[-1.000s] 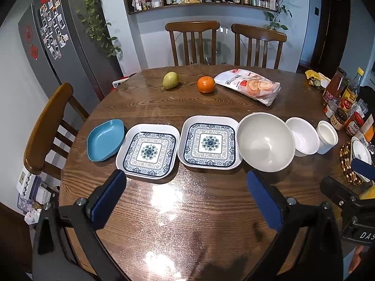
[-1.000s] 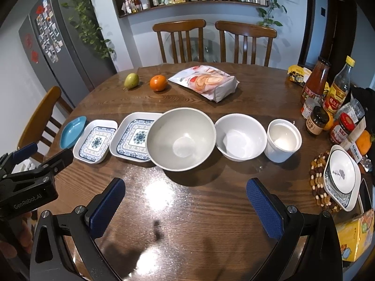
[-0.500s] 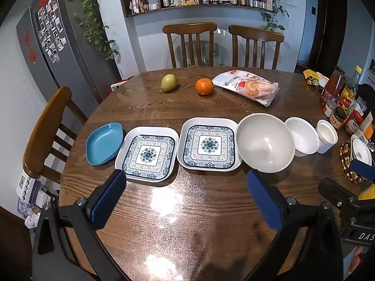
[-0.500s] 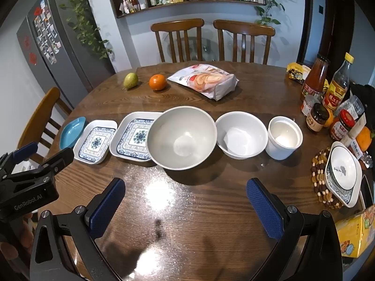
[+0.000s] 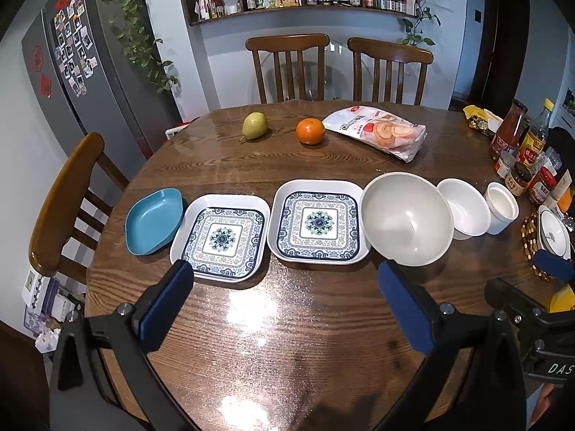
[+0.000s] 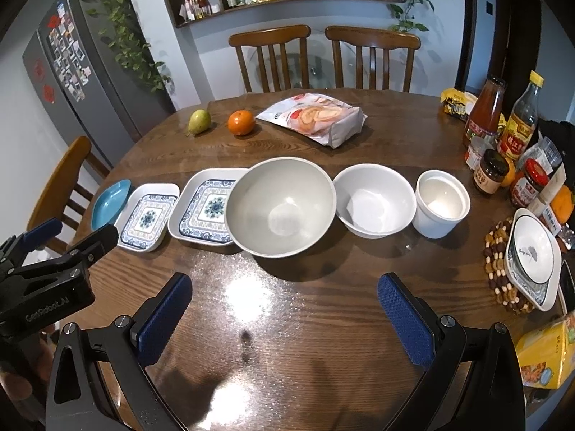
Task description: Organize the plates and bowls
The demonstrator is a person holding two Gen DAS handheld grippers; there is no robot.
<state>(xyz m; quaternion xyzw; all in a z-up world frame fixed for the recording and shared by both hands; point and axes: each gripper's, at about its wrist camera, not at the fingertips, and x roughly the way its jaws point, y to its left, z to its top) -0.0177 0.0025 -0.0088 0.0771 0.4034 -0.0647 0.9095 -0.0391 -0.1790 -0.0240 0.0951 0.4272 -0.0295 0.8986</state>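
Both tongs stand open and empty above the near part of the round wooden table (image 5: 287, 165).

Left gripper (image 5: 284, 283) and right gripper (image 6: 284, 296) hold nothing, jaws wide apart. Landmark: large grey bowl (image 6: 280, 206). To its left lie two patterned square plates (image 5: 318, 221) (image 5: 221, 237), the nearer one touching the bowl's rim, then a blue dish (image 5: 152, 221). To its right sit a small white bowl (image 6: 375, 204) and a white cup (image 6: 440, 203). Beyond it lie a pear (image 5: 254, 125), an orange (image 5: 310, 131) and a snack bag (image 5: 375, 131).
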